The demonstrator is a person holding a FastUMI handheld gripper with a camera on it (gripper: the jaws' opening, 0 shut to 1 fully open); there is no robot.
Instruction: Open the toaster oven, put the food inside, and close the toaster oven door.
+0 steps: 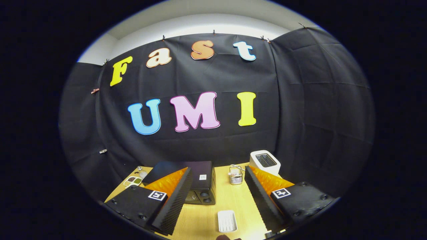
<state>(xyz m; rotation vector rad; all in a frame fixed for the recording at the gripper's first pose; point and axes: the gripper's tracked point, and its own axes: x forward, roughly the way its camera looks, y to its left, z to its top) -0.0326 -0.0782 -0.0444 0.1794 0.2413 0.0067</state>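
Gripper view: gripper [217, 196] fingers spread wide, holding nothing. Black toaster oven [196, 181] ahead on wooden table [200, 220], partly behind left finger. White tray [227, 221] between fingers. Wire basket [236, 175] and white toaster [265, 161] beyond.

A light wooden table [200, 220] carries several bystanders. A white pop-up toaster [265, 161] stands toward the back right, near the black cloth wall. Just beside it to the left sits a small wire basket [236, 175]. At the far left lie a divided dish of seasonings [132, 181] and a small glass jar [141, 172].
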